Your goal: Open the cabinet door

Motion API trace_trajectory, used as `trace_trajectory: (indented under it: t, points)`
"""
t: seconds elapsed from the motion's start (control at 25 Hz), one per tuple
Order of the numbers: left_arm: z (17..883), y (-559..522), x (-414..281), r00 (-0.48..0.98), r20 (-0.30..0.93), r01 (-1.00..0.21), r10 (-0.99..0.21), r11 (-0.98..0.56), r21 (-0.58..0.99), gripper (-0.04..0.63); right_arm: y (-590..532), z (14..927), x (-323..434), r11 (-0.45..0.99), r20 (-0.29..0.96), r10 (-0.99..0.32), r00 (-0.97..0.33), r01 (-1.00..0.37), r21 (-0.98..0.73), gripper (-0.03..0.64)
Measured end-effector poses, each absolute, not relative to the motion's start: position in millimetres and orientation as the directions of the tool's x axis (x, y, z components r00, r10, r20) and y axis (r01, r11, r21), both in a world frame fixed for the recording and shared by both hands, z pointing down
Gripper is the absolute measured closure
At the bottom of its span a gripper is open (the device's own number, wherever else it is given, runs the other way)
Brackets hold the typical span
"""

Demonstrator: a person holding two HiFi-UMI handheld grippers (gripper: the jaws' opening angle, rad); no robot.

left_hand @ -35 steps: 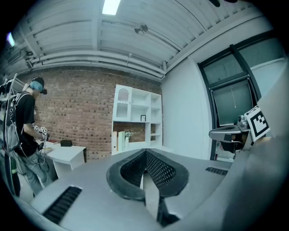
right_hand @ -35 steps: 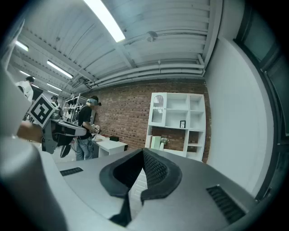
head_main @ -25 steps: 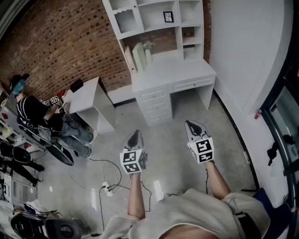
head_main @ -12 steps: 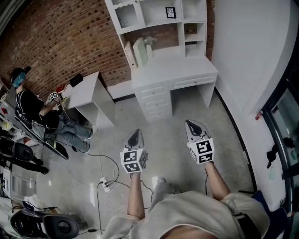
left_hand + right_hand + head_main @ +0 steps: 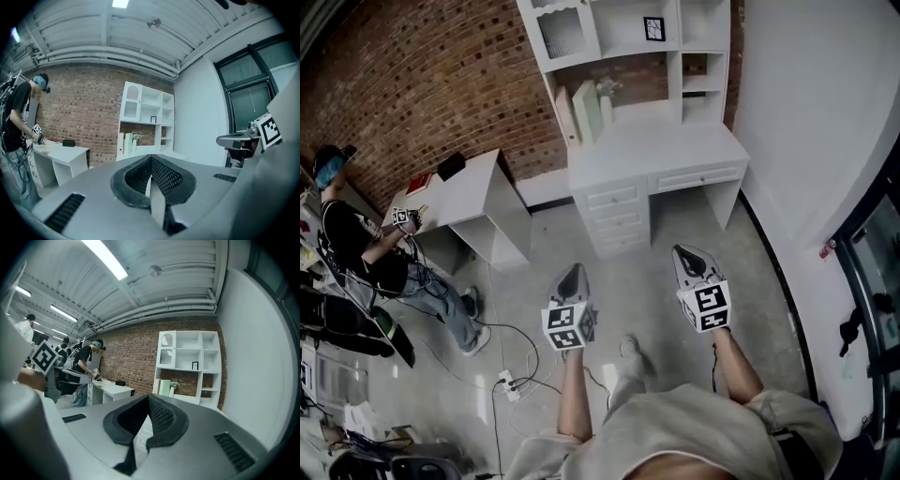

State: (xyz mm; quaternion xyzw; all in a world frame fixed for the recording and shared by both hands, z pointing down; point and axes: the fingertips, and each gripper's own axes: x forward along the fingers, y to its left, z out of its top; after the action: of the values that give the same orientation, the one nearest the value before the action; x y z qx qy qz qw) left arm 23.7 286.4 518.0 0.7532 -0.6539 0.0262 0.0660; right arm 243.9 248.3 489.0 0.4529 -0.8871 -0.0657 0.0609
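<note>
We face a brick wall (image 5: 422,84) across a pale floor (image 5: 666,262). Against the wall, in the corner, stands a white desk (image 5: 656,150) with drawers under its worktop and a shelf unit (image 5: 623,47) on top. A smaller white table (image 5: 464,192) stands to its left, and a person (image 5: 356,244) stands at that table's far side.

We hold both grippers out level over the floor, well apart from the desk and pointing towards it. The left gripper (image 5: 572,269) has its jaws together at the tips with nothing between them. The right gripper (image 5: 686,251) is the same: jaws together and empty.

The cabinet door (image 5: 562,33) is in the shelf unit's upper left compartment. It looks closed. Tall white folders (image 5: 586,112) stand upright on the worktop below it. A small framed picture (image 5: 654,28) stands in the middle compartment beside the door.
</note>
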Motion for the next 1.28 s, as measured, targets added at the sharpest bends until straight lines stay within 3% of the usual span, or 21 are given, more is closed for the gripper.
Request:
trace_trajectory:
  t: [0.68,1.28]
  points:
    - [497.2,34.3,-49.2,0.226,0.086,-0.973,-0.970,-0.221,0.063,0.570,15.5,467.8,165.8,0.522,0.036,-0.849,-0.527,-0.825,0.217,0.603]
    - [497.5,-99.6,-106.1,0.280,0.084,-0.960,-0.956,-0.277,0.046,0.570,-108.4,476.3,109.9,0.475,0.037,-0.877,-0.478,-0.855,0.209,0.603]
